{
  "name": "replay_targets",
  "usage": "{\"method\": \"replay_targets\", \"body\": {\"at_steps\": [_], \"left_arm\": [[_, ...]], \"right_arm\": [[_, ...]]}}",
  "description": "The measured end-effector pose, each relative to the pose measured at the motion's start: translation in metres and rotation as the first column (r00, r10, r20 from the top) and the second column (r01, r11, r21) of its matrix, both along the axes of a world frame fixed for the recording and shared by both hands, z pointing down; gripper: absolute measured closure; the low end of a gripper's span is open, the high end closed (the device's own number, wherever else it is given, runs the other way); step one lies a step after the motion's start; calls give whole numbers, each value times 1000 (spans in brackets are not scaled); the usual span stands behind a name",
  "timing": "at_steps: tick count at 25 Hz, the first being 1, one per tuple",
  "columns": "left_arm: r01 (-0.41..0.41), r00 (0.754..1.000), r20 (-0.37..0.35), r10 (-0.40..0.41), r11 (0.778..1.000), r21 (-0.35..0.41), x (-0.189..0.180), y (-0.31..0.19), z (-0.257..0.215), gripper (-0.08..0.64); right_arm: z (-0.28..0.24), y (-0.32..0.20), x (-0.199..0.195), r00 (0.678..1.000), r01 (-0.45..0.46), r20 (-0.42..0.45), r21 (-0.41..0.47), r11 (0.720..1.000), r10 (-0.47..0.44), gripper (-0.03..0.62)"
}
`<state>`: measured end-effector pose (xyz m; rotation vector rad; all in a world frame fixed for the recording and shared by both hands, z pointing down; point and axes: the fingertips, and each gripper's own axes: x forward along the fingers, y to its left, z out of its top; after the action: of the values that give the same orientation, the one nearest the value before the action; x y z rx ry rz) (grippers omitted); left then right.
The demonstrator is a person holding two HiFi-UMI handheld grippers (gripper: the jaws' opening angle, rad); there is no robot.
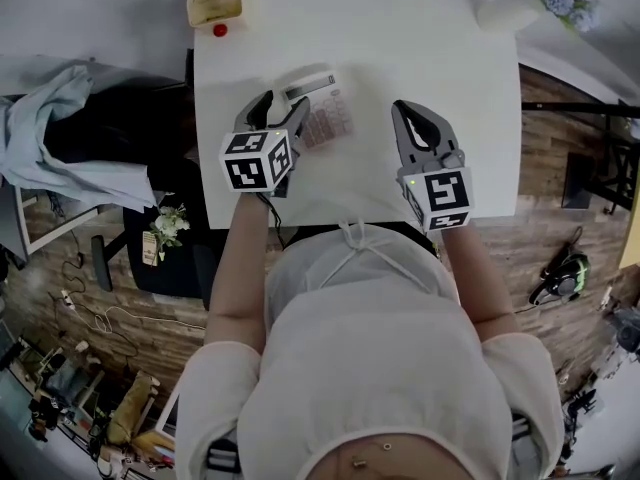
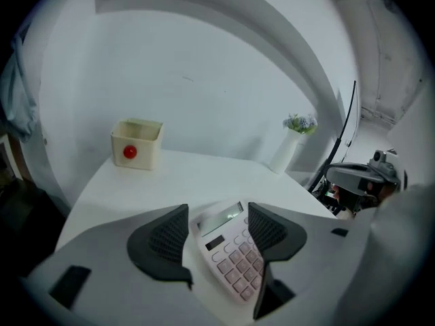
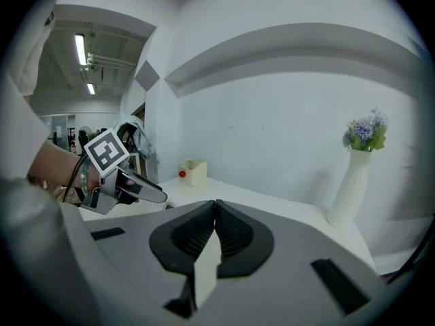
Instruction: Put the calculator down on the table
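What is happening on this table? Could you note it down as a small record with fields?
Surface: white table
Calculator: white calculator with pale pink keys, looks to lie flat on the table, display up
Left gripper: jaws wide apart, calculator seen between them, not clamped
Right gripper: jaws together, nothing between them, held above the table
Also on table: cream square box with a red ball at its front; white vase of pale blue flowers
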<state>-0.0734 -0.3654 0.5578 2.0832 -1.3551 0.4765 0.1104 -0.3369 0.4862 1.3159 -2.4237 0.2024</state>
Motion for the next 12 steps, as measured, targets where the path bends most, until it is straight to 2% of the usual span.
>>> {"method": "replay_targets", "body": {"at_steps": [3, 7, 12], "left_arm": [[18, 1000, 23, -20, 995, 96, -3, 3, -38, 369], [15, 999, 38, -23, 976, 219, 3, 10, -92, 503], [-41, 998, 68, 18, 933, 357, 22, 27, -155, 540]], "right_arm": [[-15, 2, -1, 1000, 15, 26, 11, 1000, -16, 586], [-38, 7, 8, 999, 28, 39, 54, 998, -30, 586], [-78, 12, 26, 995, 22, 99, 129, 991, -35, 586]]}}
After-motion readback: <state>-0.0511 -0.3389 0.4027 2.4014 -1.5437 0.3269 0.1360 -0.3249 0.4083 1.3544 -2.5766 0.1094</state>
